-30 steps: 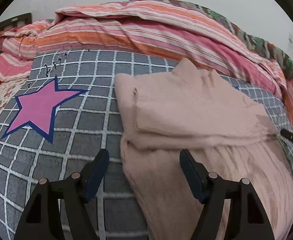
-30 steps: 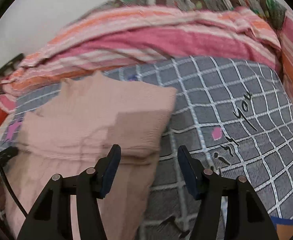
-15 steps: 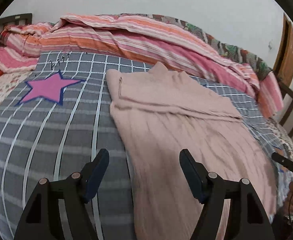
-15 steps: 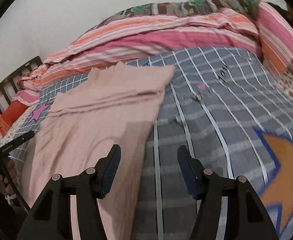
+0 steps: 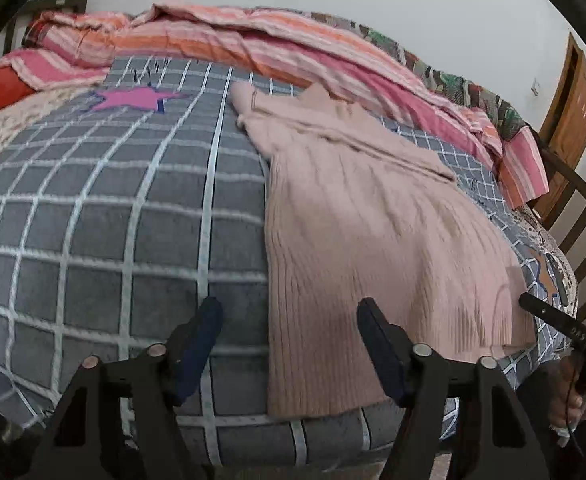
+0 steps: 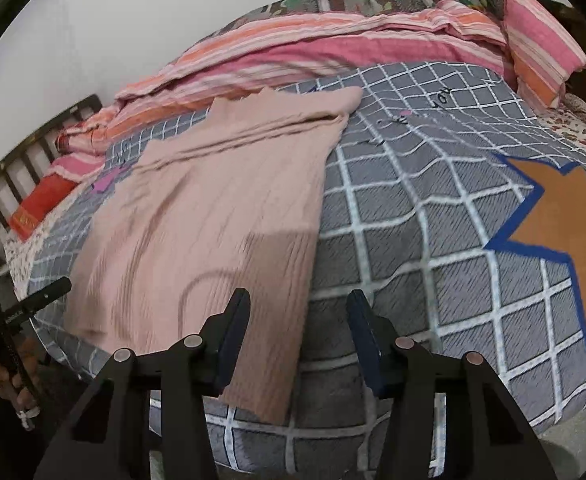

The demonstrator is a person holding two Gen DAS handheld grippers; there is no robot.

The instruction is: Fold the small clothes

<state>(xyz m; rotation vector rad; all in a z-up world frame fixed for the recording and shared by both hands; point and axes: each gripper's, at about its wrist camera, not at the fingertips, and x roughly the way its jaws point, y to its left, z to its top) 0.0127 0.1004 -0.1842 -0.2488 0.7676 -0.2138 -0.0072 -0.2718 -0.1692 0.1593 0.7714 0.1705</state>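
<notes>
1. You face a bed (image 5: 93,216) covered in a grey checked blanket with white grid lines. One pale pink ribbed garment (image 5: 357,216) lies flat on it, filling the centre and right of the left wrist view and the centre left of the right wrist view.
2. The far end of the garment, toward the upper middle of both views, already shows a folded band: the upper part looks doubled over, so I judge the sleeves or top to be folded in. The long lower part lies unfolded, its hem reaching the near edge of the bed at the bottom of the frame.
3. What remains, by my reading, is to bring the hem up over the body at least once.
4. Your left gripper (image 5: 289,344) has its jaws wide apart and holds nothing; the garment's left edge and hem lie just beyond them, between the two.
5. Your right gripper (image 6: 297,336) also has its jaws wide apart and empty, straddling the garment's right edge near the hem.
6. Count: one garment, two grippers, one striped pink and orange quilt (image 6: 333,44) bunched across the top of both views, one pink star (image 5: 133,98) at upper left, one orange star (image 6: 561,220) at right.
</notes>
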